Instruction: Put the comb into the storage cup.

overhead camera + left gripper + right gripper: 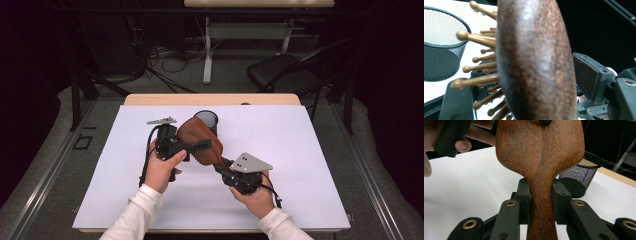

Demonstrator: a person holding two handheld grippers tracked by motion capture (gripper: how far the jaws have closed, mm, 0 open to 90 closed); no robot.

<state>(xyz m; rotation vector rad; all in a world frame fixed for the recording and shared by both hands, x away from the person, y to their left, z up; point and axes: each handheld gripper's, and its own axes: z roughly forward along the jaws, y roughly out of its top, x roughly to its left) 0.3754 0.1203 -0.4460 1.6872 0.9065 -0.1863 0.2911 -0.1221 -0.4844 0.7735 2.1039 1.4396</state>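
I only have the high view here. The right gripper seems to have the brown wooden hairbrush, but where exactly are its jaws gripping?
Observer: The right gripper has its jaws clamped on the narrow neck of the brown wooden hairbrush, one on each side, just below the paddle.
Operator: And the left one, is it pinching the paddle?
Observer: The left gripper has one jaw on the bristle side and one beside the smooth back; I cannot tell if they press.
Operator: What are the bristles like?
Observer: Wooden pins with rounded tips, pointing towards the black mesh cup.
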